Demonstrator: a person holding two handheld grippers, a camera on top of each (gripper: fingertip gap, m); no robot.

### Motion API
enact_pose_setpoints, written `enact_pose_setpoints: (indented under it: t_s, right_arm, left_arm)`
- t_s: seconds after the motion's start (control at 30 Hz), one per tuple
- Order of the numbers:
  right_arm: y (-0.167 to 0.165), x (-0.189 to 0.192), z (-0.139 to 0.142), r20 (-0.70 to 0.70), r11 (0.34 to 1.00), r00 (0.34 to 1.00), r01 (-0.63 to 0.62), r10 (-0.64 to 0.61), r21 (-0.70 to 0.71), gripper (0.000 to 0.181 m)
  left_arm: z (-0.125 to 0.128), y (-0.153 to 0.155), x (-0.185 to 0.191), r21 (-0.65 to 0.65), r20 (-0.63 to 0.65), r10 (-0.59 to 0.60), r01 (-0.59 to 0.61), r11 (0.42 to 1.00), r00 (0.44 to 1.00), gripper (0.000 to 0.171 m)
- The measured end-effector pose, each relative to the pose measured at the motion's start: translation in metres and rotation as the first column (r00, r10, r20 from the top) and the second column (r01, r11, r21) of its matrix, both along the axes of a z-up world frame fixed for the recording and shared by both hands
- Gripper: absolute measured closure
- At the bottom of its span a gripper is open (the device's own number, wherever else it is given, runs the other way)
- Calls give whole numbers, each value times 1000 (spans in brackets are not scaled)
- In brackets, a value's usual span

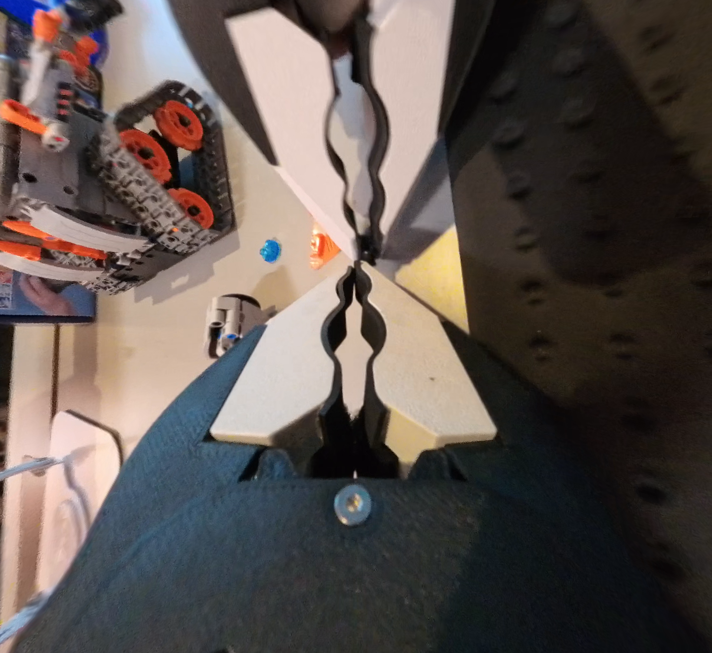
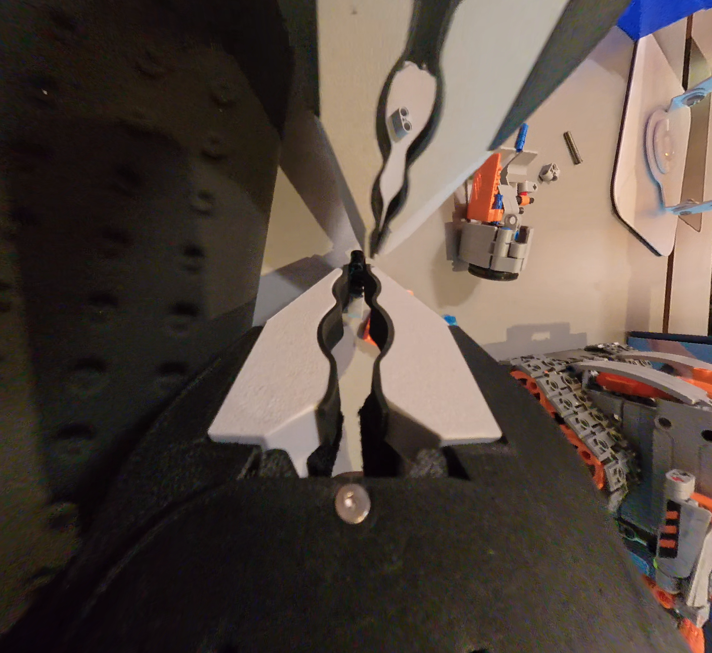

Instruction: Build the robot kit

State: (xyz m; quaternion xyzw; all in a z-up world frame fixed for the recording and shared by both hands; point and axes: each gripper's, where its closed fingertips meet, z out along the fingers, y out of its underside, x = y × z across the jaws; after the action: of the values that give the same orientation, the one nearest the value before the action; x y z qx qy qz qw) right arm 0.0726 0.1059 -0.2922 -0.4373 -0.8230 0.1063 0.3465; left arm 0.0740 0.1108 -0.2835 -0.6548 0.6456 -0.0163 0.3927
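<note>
My right gripper [image 2: 357, 269] is shut on a small black pin [image 2: 356, 264], which sticks out a little past its tips. My left gripper [image 1: 354, 275] is shut with nothing showing between its jaws. The two grippers meet tip to tip above a pale table [image 2: 558, 287]. In the left wrist view the right gripper [image 1: 368, 249] comes in from the top with the black pin [image 1: 370, 246] at its tips. In the right wrist view the left gripper [image 2: 373, 247] comes in from the top, its tips almost touching the pin.
A tracked brick-built vehicle [image 1: 154, 172] with orange wheels lies close by, also in the right wrist view [image 2: 597, 403]. Loose parts on the table: a blue stud [image 1: 270, 250], an orange piece [image 1: 321, 249], a grey connector [image 1: 227, 320], a grey-orange sub-assembly [image 2: 497, 222], a dark axle [image 2: 572, 147]. A white tray [image 2: 647, 172] lies farther off. Less than 4 cm separates the two grippers' tips. Both grippers' tips are roughly 8 cm from the grey connector [image 1: 227, 320]. It is also in sight in the right wrist view [image 2: 509, 245].
</note>
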Motion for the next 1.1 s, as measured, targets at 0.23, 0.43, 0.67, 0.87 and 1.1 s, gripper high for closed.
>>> enact_pose_setpoints:
  t_s: [0.23, 0.43, 0.67, 0.87, 1.1]
  right_arm:
    - [2, 5, 2, -8, 997, 1000, 8, -8, -74, 177]
    - [4, 10, 18, -73, 978, 997, 15, -31, -207, 177]
    - [2, 10, 18, -77, 962, 997, 9, -32, -273, 176]
    - [2, 8, 17, -83, 955, 996, 4, -30, -296, 177]
    - [1, 8, 19, -95, 953, 995, -7, -23, -304, 177]
  left_arm:
    - [1, -3, -9, -66, 35, 2, 1, 998, 999, 171]
    - [9, -1, -24, -165, 101, 46, -29, 986, 994, 171]
    - [29, 9, -63, -199, 110, 172, -147, 969, 979, 165]
    - [33, 3, -95, -184, -8, 249, -246, 952, 969, 160]
    - [30, -24, -142, -231, -205, 320, -363, 903, 925, 155]
